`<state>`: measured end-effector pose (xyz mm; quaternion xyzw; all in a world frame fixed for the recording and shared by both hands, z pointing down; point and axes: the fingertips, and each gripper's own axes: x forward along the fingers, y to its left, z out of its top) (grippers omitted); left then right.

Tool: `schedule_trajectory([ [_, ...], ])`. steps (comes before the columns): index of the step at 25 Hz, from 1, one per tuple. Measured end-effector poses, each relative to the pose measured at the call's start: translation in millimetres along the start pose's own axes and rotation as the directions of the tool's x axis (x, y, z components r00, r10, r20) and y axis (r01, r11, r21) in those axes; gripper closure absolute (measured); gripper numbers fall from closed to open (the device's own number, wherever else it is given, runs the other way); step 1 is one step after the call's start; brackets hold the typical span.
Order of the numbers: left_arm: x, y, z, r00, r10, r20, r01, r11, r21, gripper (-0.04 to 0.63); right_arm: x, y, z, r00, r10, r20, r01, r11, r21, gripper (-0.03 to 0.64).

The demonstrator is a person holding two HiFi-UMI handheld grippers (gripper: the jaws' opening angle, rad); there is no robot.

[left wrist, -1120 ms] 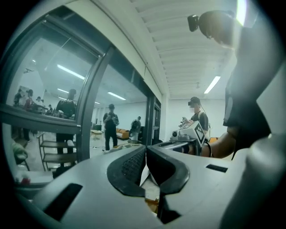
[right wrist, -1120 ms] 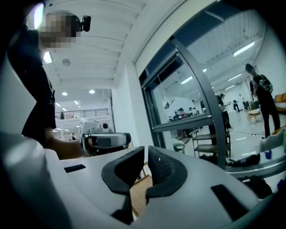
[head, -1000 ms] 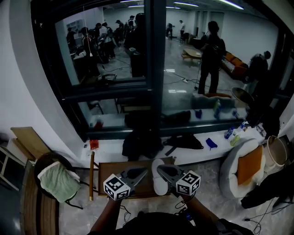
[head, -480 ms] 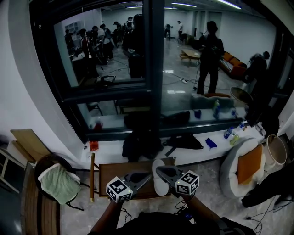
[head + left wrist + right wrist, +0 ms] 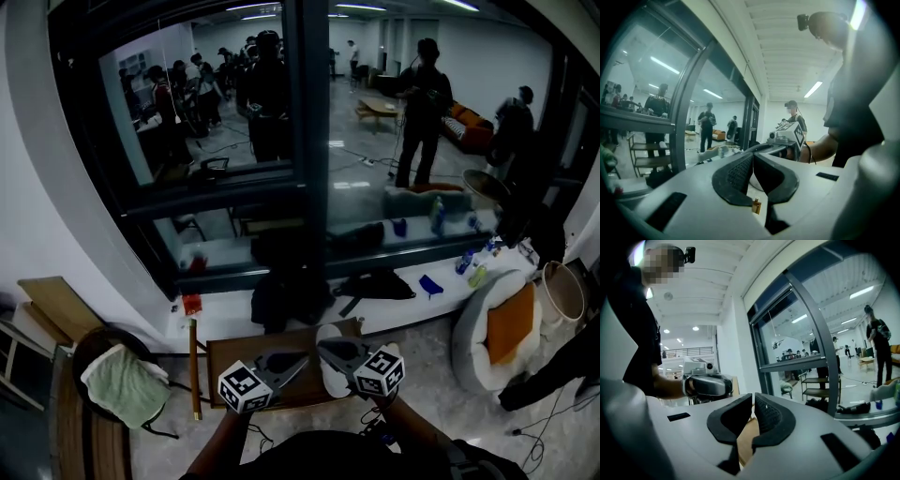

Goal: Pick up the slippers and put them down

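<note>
The left claw (image 5: 298, 358) is closed. In the left gripper view its two black ribbed pads meet at the tips (image 5: 752, 154) and nothing is held between them. The right claw (image 5: 325, 346) is closed too. In the right gripper view its pads touch at the tips (image 5: 753, 397) and they grip nothing; only brown wood shows through the gap below them. Both claws point almost level, towards each other, and each gripper view shows the other gripper close by.

In the head view, the left claw is above the middle of the low brown wooden surface (image 5: 234, 352). The right claw is above the white slipper (image 5: 328, 382). If it touches the slipper, I cannot tell. The white slipper lies flat at the right edge of the surface, with one end towards the far edge and the other towards the near edge.

Just beside the left edge of the surface a thin wooden stick (image 5: 192, 367) stands on the floor. Further left, a green towel (image 5: 124, 386) lies on a dark round chair (image 5: 89, 342). Behind the surface runs a white ledge (image 5: 234, 309) with dark bags (image 5: 291, 295) on it. At the right stands a white and orange round seat (image 5: 497, 328). Above the ledge is a glass wall (image 5: 375, 141), and people stand beyond it.
</note>
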<state>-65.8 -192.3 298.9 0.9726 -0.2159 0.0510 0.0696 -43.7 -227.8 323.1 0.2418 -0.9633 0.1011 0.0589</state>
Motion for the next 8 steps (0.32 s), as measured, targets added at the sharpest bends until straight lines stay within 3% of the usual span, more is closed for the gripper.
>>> schedule_trajectory([
  [4, -11, 6, -7, 1.0, -0.015, -0.012, 0.015, 1.0, 0.02, 0.584, 10, 0, -5, 0.999, -0.049, 0.01, 0.049, 0.999, -0.004, 0.583],
  [8, -23, 18, -16, 1.0, -0.004, -0.006, 0.004, 1.0, -0.005, 0.584, 19, 4, -15, 0.997, -0.074, 0.008, 0.073, 0.997, 0.023, 0.583],
])
